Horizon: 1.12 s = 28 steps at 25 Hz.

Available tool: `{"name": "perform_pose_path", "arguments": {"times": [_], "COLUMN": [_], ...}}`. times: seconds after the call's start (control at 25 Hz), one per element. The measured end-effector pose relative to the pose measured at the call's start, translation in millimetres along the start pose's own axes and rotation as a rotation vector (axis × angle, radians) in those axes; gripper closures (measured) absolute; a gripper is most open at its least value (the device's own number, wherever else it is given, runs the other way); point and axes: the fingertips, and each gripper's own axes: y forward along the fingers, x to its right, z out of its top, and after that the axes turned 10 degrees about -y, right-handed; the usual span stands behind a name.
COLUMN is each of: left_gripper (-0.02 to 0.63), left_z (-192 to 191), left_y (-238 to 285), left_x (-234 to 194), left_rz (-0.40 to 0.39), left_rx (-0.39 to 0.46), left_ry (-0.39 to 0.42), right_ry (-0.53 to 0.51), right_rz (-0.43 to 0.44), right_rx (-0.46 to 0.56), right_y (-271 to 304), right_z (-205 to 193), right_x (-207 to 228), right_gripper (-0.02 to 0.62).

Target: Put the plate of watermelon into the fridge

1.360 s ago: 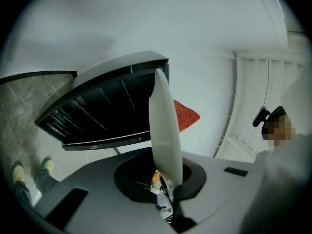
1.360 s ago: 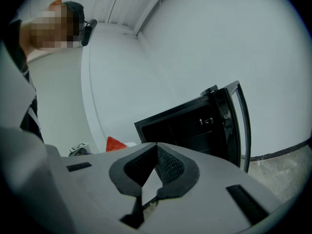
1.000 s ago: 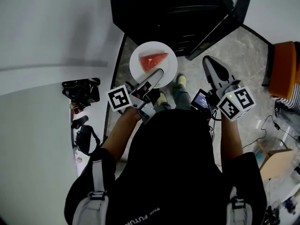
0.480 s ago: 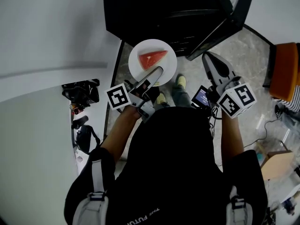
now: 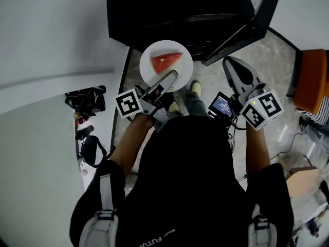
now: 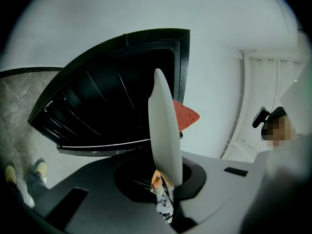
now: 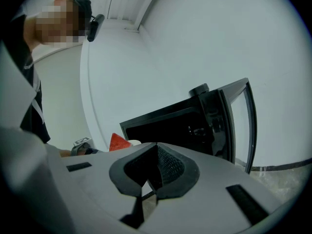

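Observation:
A white plate (image 5: 165, 65) carries a red wedge of watermelon (image 5: 165, 60). My left gripper (image 5: 169, 79) is shut on the plate's near rim and holds it level in front of the black fridge (image 5: 175, 9), whose door (image 5: 247, 19) stands open to the right. In the left gripper view the plate (image 6: 164, 130) shows edge-on between the jaws, the watermelon (image 6: 185, 117) behind it and the fridge's dark inside (image 6: 112, 106) beyond. My right gripper (image 5: 234, 71) is shut and holds nothing, right of the plate, near the door. The right gripper view shows the fridge (image 7: 185, 126) and the watermelon (image 7: 117, 143).
Below are the person's shoes (image 5: 194, 89) on a grey stone floor (image 5: 267, 60). Black gear (image 5: 85, 101) lies on a white surface at the left. An orange seat (image 5: 311, 81) stands at the right edge, with cables and a cardboard box (image 5: 303, 179) below it.
The plate in my left gripper has moved forward, closer to the fridge opening. The fridge looms larger in both gripper views. My right gripper stays shut beside the door.

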Motion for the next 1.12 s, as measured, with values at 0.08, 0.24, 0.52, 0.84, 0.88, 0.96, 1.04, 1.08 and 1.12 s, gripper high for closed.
{"name": "perform_pose_path", "arguments": {"times": [0.08, 0.24, 0.52, 0.84, 0.88, 0.96, 1.04, 1.08, 1.12], "left_gripper": [0.586, 0.586, 0.586, 0.586, 0.586, 0.586, 0.586, 0.586, 0.586], "left_z": [1, 0, -1, 1, 1, 0, 0, 0, 1], "left_y": [0, 1, 1, 1, 1, 2, 2, 3, 2], "left_x": [-1, -1, 4, 11, 13, 16, 18, 16, 14], "left_rz": [-0.006, -0.011, -0.018, -0.011, -0.013, -0.019, -0.019, -0.015, -0.009], "left_rx": [0.002, -0.001, -0.005, 0.015, 0.018, 0.024, 0.026, 0.028, 0.033], "left_ry": [0.001, 0.013, 0.02, 0.024, 0.025, 0.027, 0.035, 0.039, 0.038], "right_ry": [-0.046, -0.121, -0.24, -0.455, -0.433, -0.389, -0.359, -0.355, -0.355], "right_rz": [0.01, 0.027, 0.029, 0.1, 0.104, 0.088, 0.071, 0.068, 0.064], "right_rx": [-0.023, -0.052, -0.144, -0.323, -0.305, -0.249, -0.195, -0.166, -0.137], "right_y": [-3, -15, -36, -67, -67, -61, -52, -45, -38], "right_z": [-1, 2, -3, -10, -9, -7, -7, -6, -5], "right_x": [0, 4, 13, 20, 19, 13, 3, -3, -8], "right_gripper": [0.586, 0.586, 0.586, 0.586, 0.586, 0.586, 0.586, 0.586, 0.586]}}
